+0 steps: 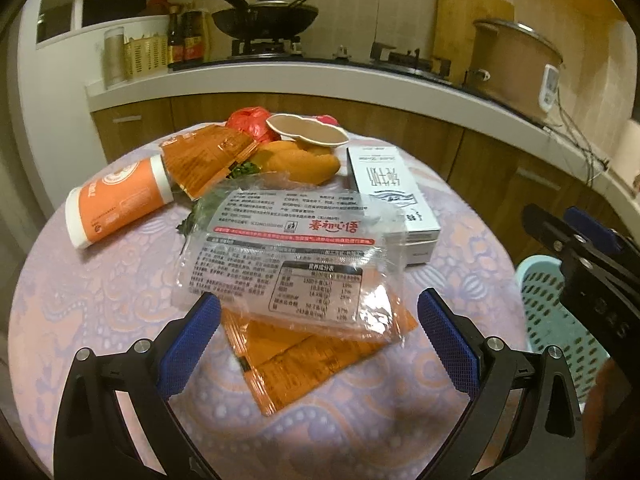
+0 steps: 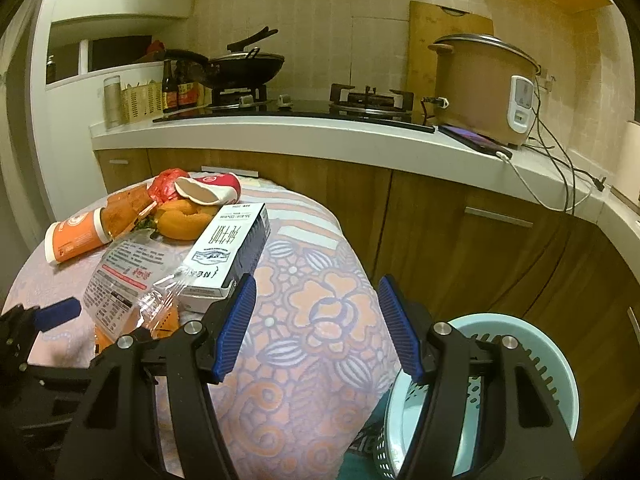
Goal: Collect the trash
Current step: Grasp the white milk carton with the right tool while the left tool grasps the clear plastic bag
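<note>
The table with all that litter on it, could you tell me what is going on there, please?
A person with a gripper in each hand is clearing trash off the cloth-covered table. The left gripper is open, its fingers either side of the near end of a clear printed wrapper that lies over an orange packet. The right gripper is open and empty, just past the white carton. Nothing is held yet. A pale green basket waits beside the table.
</note>
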